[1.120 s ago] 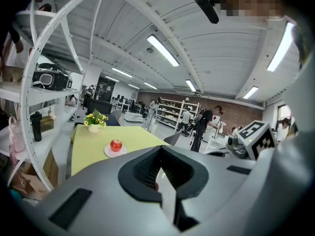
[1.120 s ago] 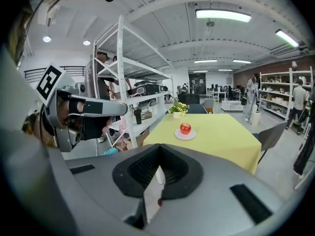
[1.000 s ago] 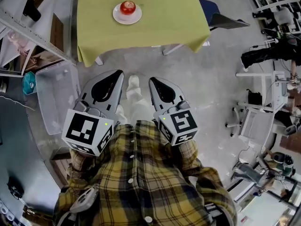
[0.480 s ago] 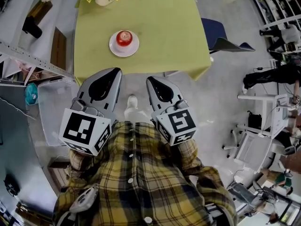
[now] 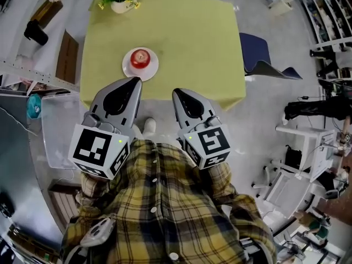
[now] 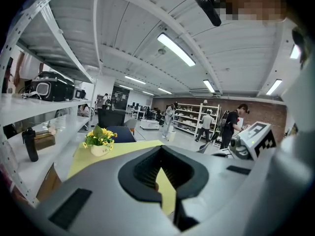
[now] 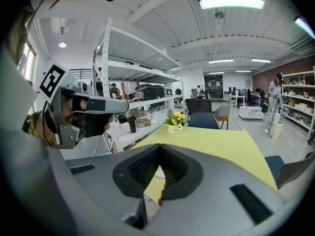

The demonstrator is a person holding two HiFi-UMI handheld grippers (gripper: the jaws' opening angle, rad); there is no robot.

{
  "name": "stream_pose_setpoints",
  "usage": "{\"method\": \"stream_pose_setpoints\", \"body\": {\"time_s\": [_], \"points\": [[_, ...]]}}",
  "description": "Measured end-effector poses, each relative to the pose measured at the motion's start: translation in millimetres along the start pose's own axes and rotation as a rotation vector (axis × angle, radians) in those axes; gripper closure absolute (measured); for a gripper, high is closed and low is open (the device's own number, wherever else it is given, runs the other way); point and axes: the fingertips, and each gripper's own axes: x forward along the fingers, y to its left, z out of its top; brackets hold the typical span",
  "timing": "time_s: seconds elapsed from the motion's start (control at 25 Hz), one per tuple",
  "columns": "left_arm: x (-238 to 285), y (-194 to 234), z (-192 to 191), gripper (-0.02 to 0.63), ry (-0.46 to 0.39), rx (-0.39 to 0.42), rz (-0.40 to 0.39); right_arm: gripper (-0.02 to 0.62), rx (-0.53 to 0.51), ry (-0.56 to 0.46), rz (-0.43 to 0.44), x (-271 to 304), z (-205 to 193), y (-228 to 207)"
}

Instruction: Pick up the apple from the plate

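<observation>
A red apple (image 5: 141, 57) sits on a small white plate (image 5: 131, 70) near the front left of a yellow-green table (image 5: 192, 43). My left gripper (image 5: 135, 81) is held in front of the person's plaid shirt, its tip just short of the table's near edge below the plate. Its jaws are shut with nothing in them. My right gripper (image 5: 176, 92) is beside it, at the table's front edge, also shut and empty. In the left gripper view (image 6: 159, 149) and the right gripper view (image 7: 158, 148) the jaws meet at their tips. The apple does not show in either.
A pot of yellow flowers (image 5: 122, 3) stands at the table's far left corner. A blue chair (image 5: 258, 56) is at the table's right. White shelving (image 5: 33, 37) and a clear plastic bin (image 5: 55, 131) line the left. People stand far off (image 6: 240, 124).
The table with the plate and apple has drawn closer to both grippers, from well ahead to just beyond their tips. Both grippers stay shut and side by side.
</observation>
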Motion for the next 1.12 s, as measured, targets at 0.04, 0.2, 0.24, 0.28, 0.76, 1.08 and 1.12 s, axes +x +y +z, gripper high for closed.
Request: {"method": "stream_pose_setpoints", "body": {"time_s": [0.04,0.2,0.24,0.28,0.76,1.08,1.12], "points": [[3,3,1,0.601,0.000,-0.001,0.004,0.598,0.002,0.003,0.003,4,1,-3],[12,21,5,0.601,0.003,-0.004,0.013,0.598,0.002,0.019,0.007,22,7,-8],[14,26,6,0.601,0.004,-0.005,0.014,0.598,0.004,0.017,0.008,27,10,-8],[16,31,8,0.601,0.003,-0.004,0.013,0.598,0.006,0.012,0.009,33,14,-8],[55,118,56,0.601,-0.022,0.032,-0.040,0.598,-0.002,-0.022,-0.031,124,75,-16],[79,156,58,0.601,0.023,0.041,-0.115,0.598,0.035,-0.018,-0.100,166,89,-28],[83,156,55,0.601,0.034,0.038,-0.124,0.598,0.042,-0.013,-0.107,167,88,-30]]}}
